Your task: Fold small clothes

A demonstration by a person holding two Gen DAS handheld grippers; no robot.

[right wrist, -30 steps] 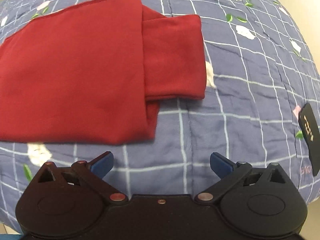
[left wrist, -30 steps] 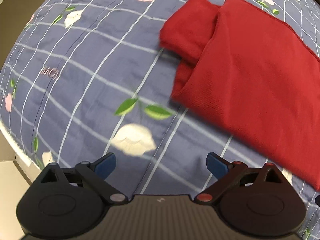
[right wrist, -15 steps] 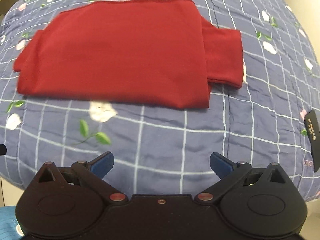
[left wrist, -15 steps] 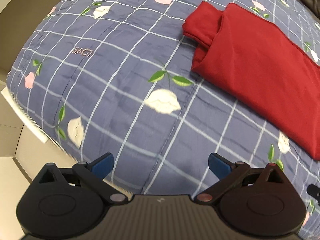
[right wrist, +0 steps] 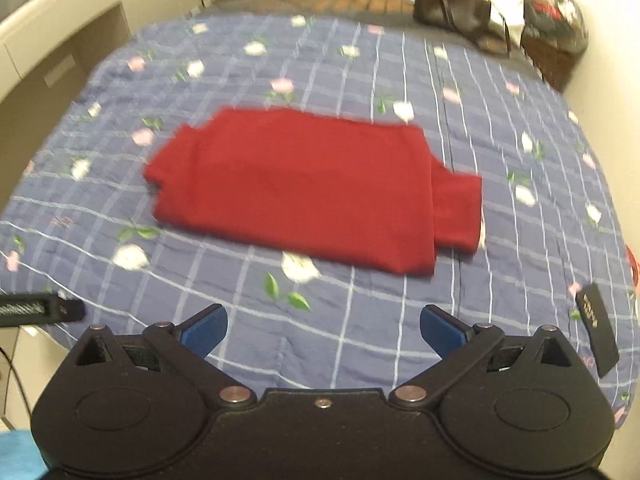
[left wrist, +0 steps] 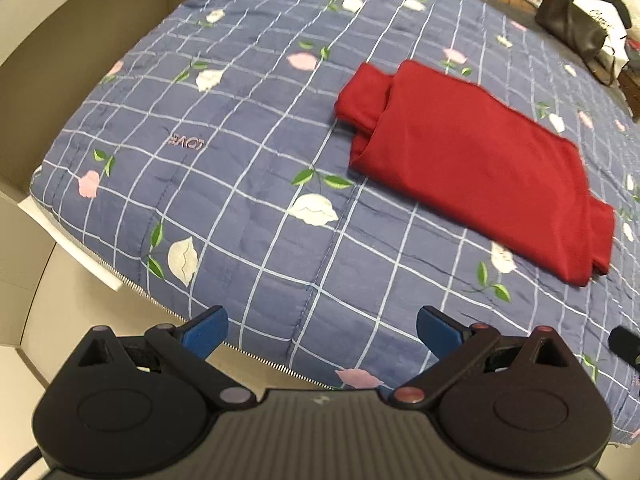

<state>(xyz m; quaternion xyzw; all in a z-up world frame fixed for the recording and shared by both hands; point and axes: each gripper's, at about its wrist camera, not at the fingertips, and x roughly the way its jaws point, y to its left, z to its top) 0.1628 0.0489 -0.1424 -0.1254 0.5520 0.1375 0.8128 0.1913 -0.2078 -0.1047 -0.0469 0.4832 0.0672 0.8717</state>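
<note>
A red garment (left wrist: 472,164) lies folded flat on the blue checked quilt (left wrist: 248,128), a sleeve end poking out at each short side. In the right wrist view the same red garment (right wrist: 304,188) lies mid-bed, blurred. My left gripper (left wrist: 322,330) hangs open over the quilt's near edge, well short of the cloth, nothing between its blue fingertips. My right gripper (right wrist: 323,330) is open too, empty, above the quilt (right wrist: 360,328) in front of the garment.
A dark bag (left wrist: 576,28) and clutter sit beyond the bed's far end. A black flat object (right wrist: 598,334) lies on the quilt at the right. Beige furniture (left wrist: 60,52) borders the bed's left side. Part of the other gripper (right wrist: 36,312) shows at left.
Both grippers have pulled back and risen away from the red garment, which now looks smaller and farther off. Both stayed open and empty. The garment has not moved.
</note>
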